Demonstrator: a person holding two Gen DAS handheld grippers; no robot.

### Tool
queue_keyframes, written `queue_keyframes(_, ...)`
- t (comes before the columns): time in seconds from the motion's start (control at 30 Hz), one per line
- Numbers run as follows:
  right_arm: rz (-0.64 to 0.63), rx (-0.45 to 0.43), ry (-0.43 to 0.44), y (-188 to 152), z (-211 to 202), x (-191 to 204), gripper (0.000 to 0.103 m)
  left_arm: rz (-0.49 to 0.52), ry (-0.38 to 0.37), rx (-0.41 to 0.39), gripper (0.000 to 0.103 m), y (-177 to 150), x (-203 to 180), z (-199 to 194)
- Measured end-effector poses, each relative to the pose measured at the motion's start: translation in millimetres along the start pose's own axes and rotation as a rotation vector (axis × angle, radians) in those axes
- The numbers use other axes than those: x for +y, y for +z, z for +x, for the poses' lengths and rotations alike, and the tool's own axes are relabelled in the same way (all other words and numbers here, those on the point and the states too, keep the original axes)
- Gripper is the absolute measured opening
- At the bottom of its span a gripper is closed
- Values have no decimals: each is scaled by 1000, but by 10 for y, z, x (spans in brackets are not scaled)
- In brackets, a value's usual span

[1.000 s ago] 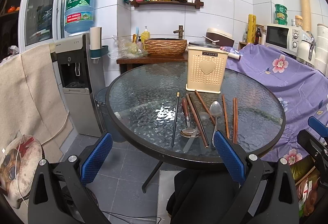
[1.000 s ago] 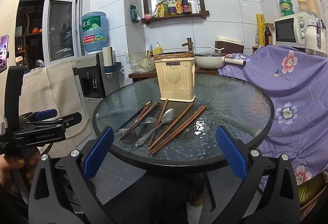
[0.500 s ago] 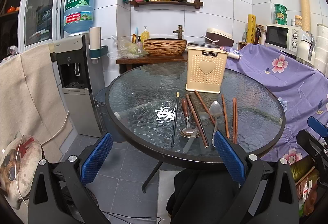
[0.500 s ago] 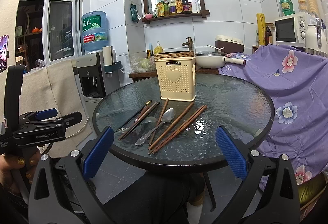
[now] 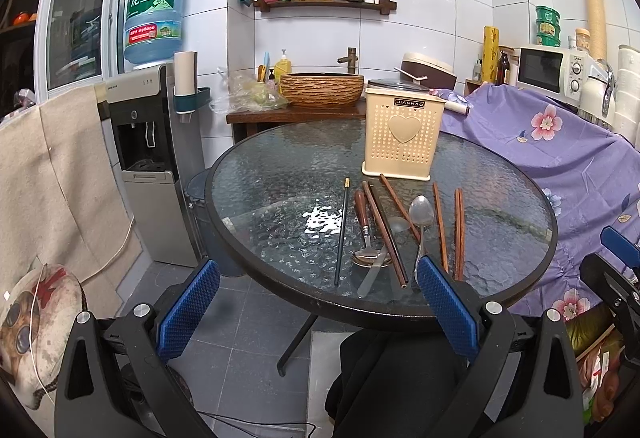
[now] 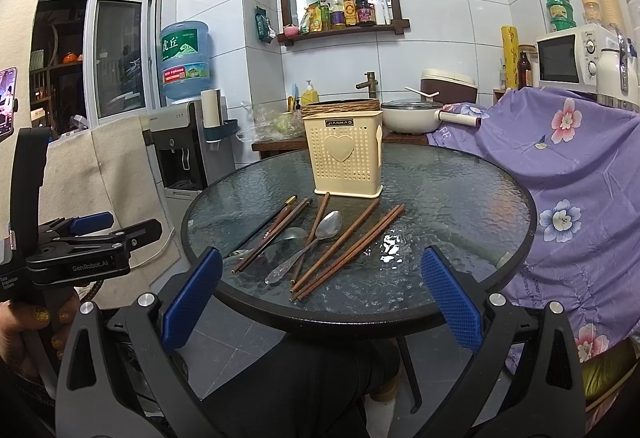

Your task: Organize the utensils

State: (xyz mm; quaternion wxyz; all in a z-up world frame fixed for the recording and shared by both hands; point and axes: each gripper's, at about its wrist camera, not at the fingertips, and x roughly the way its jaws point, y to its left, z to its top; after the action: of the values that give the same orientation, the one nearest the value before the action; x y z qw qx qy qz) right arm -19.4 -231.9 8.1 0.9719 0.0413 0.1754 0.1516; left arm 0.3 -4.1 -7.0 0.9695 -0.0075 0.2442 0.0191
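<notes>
Holding both tools short of the table's near edge, I have my left gripper [image 5: 316, 302] and my right gripper [image 6: 320, 294] spread wide with nothing between the blue pads — nothing is picked up yet.

Just past them the utensils lie loose on the round glass table [image 5: 280, 173], fanned out toward the cream holder [image 5: 402, 133] that stands upright behind them. Nearest in the left view is the black chopstick [image 5: 341, 234] with a gold tip, lying apart from the rest. Beside it I count two spoons for certain: a wooden-handled spoon [image 5: 365, 234] and a steel spoon [image 5: 421, 226]; a third bowl seems to show between them, though the overlap makes it hard to tell. The brown chopsticks [image 5: 459, 234] number about six, some crossing over the spoons.

All of it looks light and rigid, but I judge thin sticks on textured glass will be slippery and lie too flat to pinch easily. I would take each near its middle, starting with the outer, uncrossed ones.
</notes>
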Motion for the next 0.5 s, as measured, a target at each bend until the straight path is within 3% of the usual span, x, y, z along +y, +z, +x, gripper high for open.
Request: queue_keyframes(0.5,-10,61,4,-103,237,10,98,4,-28,45,97,-4,27,194)
